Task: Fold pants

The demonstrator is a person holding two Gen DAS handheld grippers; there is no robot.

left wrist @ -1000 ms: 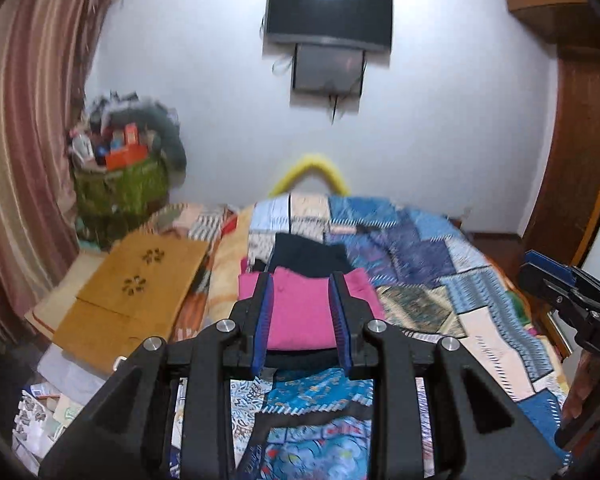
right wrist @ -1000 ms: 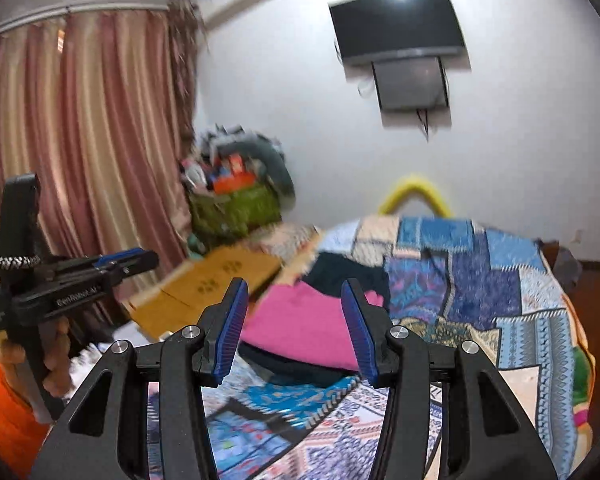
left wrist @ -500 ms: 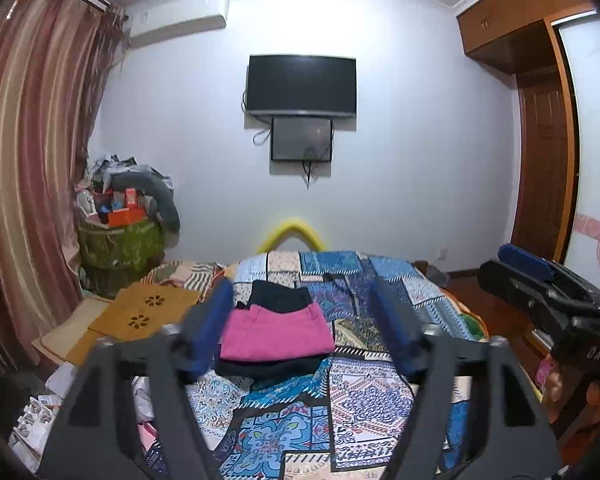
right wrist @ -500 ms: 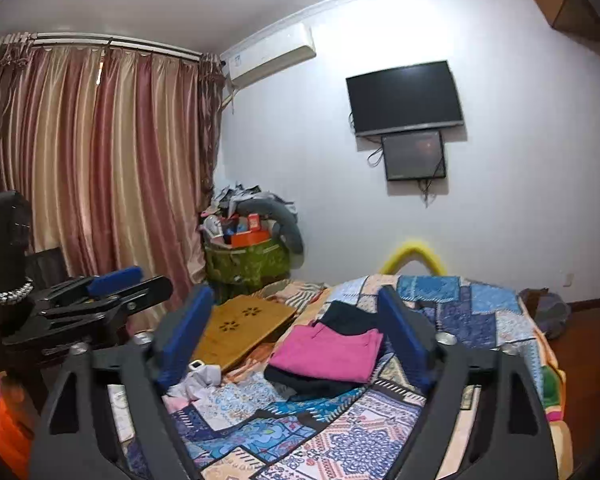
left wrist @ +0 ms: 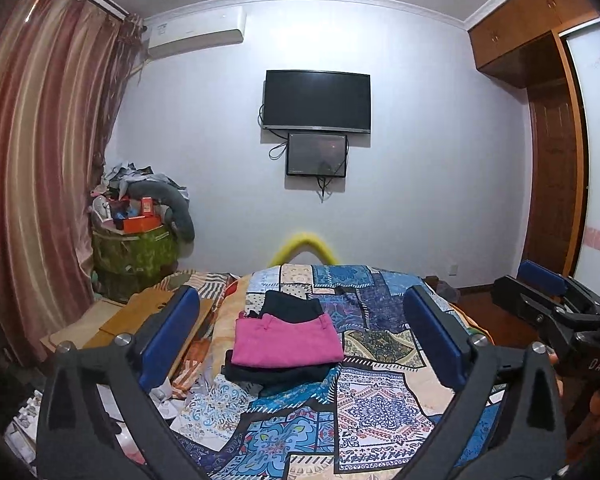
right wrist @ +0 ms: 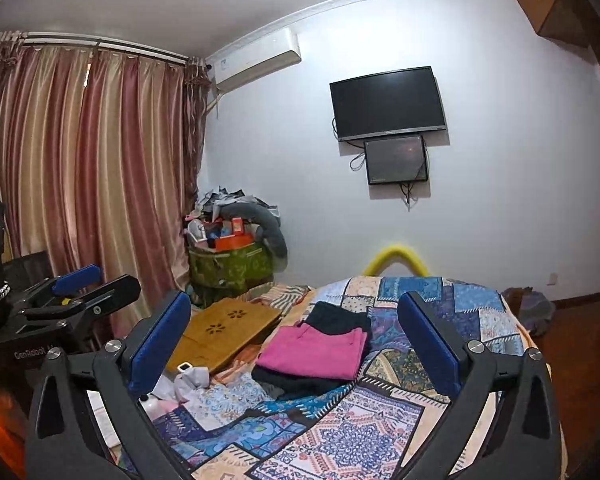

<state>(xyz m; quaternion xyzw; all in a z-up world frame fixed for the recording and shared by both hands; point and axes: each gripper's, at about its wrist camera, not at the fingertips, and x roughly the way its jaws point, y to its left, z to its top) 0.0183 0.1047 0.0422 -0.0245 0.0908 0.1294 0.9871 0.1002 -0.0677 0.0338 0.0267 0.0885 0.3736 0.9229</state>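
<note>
Pants, folded into a flat magenta cloth rectangle [left wrist: 286,340], are seen lying on top of a folded black garment [left wrist: 276,374] near the middle of a bed spread with a multicoloured patchwork quilt [left wrist: 380,404]; a second folded black piece [left wrist: 290,306] is seen touching their far edge. Their long axis is laid across the bed in the left wrist view, with the waistband edge turned toward the far wall; in the right wrist view the stack [right wrist: 314,350] is seen angled, its near corner directed toward the lower left. Bare quilt is left on the near side and on the right of the stack; the left bed edge is bordered by a perforated tan wooden board [right wrist: 224,334] and scattered papers. The left gripper [left wrist: 300,338], black-framed with blue pads, has just been opening and is held spread wide, nothing between its fingers, short of the stack and apart from it; the right gripper [right wrist: 294,346] has likewise just been opening and is held equally spread and empty. Each gripper is visible at the margin of the other's view [left wrist: 556,308] [right wrist: 72,294].
</note>
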